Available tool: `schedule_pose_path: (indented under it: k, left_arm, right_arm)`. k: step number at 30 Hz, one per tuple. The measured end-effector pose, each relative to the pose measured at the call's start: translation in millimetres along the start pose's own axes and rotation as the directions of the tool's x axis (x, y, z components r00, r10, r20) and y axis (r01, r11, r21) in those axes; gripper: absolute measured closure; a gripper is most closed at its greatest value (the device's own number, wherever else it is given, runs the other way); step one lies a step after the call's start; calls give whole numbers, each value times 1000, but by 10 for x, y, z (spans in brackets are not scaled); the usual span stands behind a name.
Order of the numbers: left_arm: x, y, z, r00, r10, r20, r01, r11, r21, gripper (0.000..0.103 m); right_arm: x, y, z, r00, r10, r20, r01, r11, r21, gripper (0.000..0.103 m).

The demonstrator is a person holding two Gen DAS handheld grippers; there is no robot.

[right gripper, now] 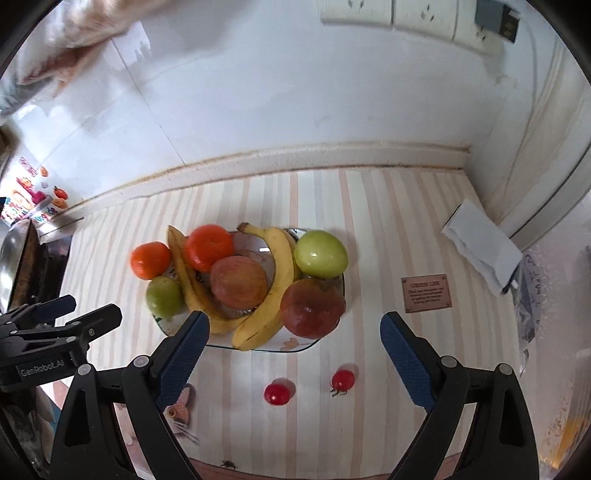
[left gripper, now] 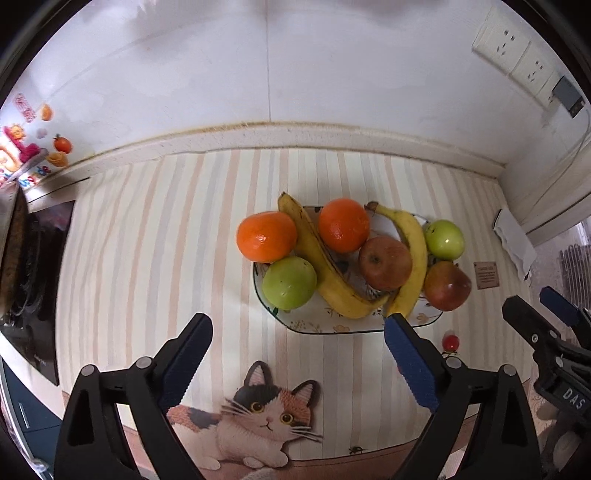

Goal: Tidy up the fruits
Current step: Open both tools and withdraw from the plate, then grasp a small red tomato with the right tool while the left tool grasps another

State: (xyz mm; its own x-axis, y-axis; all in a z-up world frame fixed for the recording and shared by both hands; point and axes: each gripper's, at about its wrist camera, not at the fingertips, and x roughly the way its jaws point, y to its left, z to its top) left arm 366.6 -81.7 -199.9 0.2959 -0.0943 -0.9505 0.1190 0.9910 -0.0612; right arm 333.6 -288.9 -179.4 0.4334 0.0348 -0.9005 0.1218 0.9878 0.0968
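Closest to me, the left gripper (left gripper: 297,332) hangs over the striped cloth (left gripper: 147,240) with its black arms and ribbed blue pads spread wide, nothing between them. A printed calico cat (left gripper: 258,410) lies on the cloth under it. The right gripper (right gripper: 291,332) is spread the same way, released and empty, its pads apart either side of the plate's near edge.

Just in front of the right gripper, two small glossy cherry tomatoes (right gripper: 277,394) sit on the bare cloth, a little apart from each other and clear of the plate.

Beyond them is the plate (right gripper: 295,345), a shallow glazed dish with rounded corners and a dark rim, painted with small flowers. It is crowded: two long curved bananas (right gripper: 271,295) with brown-flecked skins cross at their near tips; a dull red apple (right gripper: 238,282) nestles between them; a darker red apple (right gripper: 312,314) and a shiny green apple (right gripper: 321,253) sit at the right end; a second green apple (right gripper: 164,297) at the left; a dimpled orange (right gripper: 208,247) toward the back. Another orange (right gripper: 149,260) overhangs the far-left rim.

To the right lie a small brown label (right gripper: 426,293) and folded white paper (right gripper: 480,245). Farthest off is the smooth white wall with its sockets (right gripper: 391,13).
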Motion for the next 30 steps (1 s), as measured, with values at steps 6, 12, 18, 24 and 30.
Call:
schedule_pose_path:
  k: [6, 12, 18, 24, 30]
  left_arm:
    - [-411, -34, -159, 999, -6, 51, 6, 1000, 5, 8]
    - [-732, -82, -343, 998, -15, 57, 13, 1000, 24, 8]
    - [-931, -107, -502, 999, -16, 32, 15, 999, 31, 8]
    - [-1087, -111, -590, 999, -20, 42, 18, 999, 27, 8]
    - [-1155, -132, -637, 998, -20, 53, 18, 999, 27, 8]
  right_arm:
    - [-491, 76, -108, 997, 1, 76, 0, 1000, -9, 7]
    - [-869, 131, -242, 995, 12, 104, -10, 1000, -15, 7]
    - [-1124, 141, -362, 994, 16, 107, -15, 1000, -10, 6]
    - [-1327, 131, -466, 994, 18, 108, -17, 1000, -5, 6]
    - [-1345, 109, -485, 994, 34, 99, -34, 999, 0, 5]
